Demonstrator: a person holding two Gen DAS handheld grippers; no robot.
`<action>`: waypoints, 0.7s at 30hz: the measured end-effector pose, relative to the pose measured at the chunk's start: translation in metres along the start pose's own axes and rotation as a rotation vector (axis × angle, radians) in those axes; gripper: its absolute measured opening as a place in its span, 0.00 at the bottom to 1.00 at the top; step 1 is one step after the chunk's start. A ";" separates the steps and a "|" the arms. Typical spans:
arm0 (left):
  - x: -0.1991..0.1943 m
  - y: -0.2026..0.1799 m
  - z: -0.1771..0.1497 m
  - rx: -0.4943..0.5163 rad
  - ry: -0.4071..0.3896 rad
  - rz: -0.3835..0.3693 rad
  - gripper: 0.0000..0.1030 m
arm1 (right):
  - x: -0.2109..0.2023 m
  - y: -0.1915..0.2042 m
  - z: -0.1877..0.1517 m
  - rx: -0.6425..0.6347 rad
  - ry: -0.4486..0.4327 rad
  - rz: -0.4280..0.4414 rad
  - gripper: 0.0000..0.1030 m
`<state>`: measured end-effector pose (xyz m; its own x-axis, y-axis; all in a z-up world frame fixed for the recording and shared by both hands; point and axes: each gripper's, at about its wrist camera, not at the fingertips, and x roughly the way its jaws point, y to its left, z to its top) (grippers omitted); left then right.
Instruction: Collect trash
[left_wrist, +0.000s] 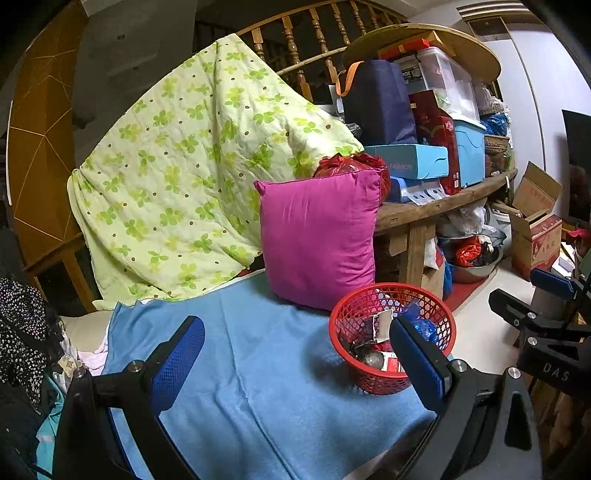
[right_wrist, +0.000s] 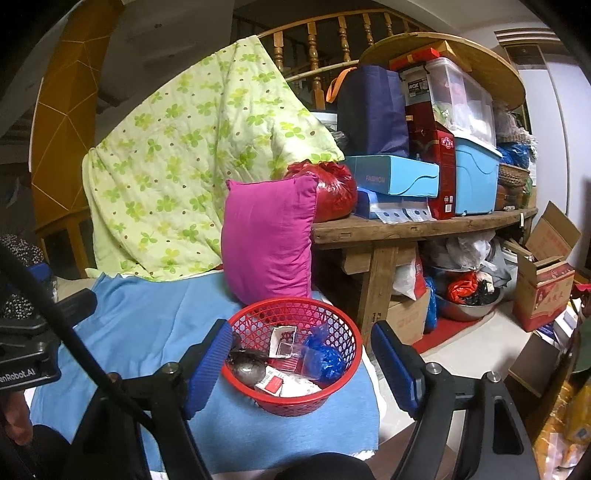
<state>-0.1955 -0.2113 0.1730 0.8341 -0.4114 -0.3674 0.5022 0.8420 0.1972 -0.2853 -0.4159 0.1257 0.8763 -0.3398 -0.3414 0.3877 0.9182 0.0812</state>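
Trash (right_wrist: 295, 358) sits in a red basket (right_wrist: 343, 373) on the blue cloth (right_wrist: 140, 325), low in the middle of the right wrist view. The pink pillow (right_wrist: 269, 236) stands just behind it. The right gripper (right_wrist: 301, 367) is wide open with nothing in it. The left gripper (left_wrist: 295, 356) is wide open and holds nothing too.

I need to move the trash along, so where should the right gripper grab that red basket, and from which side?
Grip the red basket by its near rim, coming from above: the wall flares outward and is wider than the open right gripper, but the thin rim fits.
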 end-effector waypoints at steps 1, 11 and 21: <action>0.000 0.000 0.000 0.001 0.000 -0.001 0.97 | 0.000 0.000 0.000 -0.002 0.000 -0.001 0.78; 0.001 0.001 -0.001 -0.015 0.012 0.005 0.97 | 0.000 0.000 -0.004 -0.006 0.013 -0.001 0.78; 0.004 0.000 -0.003 -0.017 0.023 -0.005 0.97 | 0.002 -0.003 -0.007 0.002 0.017 -0.001 0.78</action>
<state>-0.1931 -0.2117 0.1686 0.8258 -0.4078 -0.3896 0.5024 0.8458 0.1795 -0.2872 -0.4181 0.1179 0.8712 -0.3369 -0.3571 0.3888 0.9176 0.0828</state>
